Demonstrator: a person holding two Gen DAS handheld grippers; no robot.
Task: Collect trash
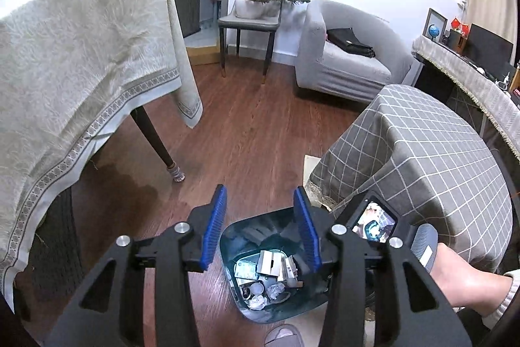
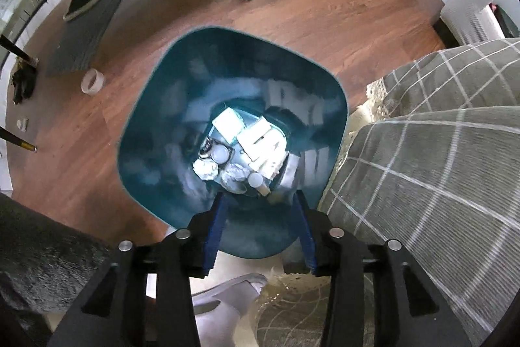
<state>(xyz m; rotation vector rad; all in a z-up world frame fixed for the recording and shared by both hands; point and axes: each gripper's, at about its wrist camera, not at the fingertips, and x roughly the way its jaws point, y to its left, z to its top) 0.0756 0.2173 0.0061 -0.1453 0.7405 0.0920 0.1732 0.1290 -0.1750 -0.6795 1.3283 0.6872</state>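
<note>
Both of your grippers hang over the dark teal plastic trash bin (image 2: 156,132) with blue pads spread apart and nothing between them: your right gripper (image 2: 260,210) looks straight down into it, your left gripper (image 1: 261,217) sits higher and further back. At the bin's bottom lie crumpled white paper balls (image 2: 205,168), flat white cartons (image 2: 256,139) and a round white lid (image 2: 220,153). Beyond, on the brown wood floor (image 2: 308,5), a white tape roll (image 2: 92,81) rests left of the bin, apart from it
</note>
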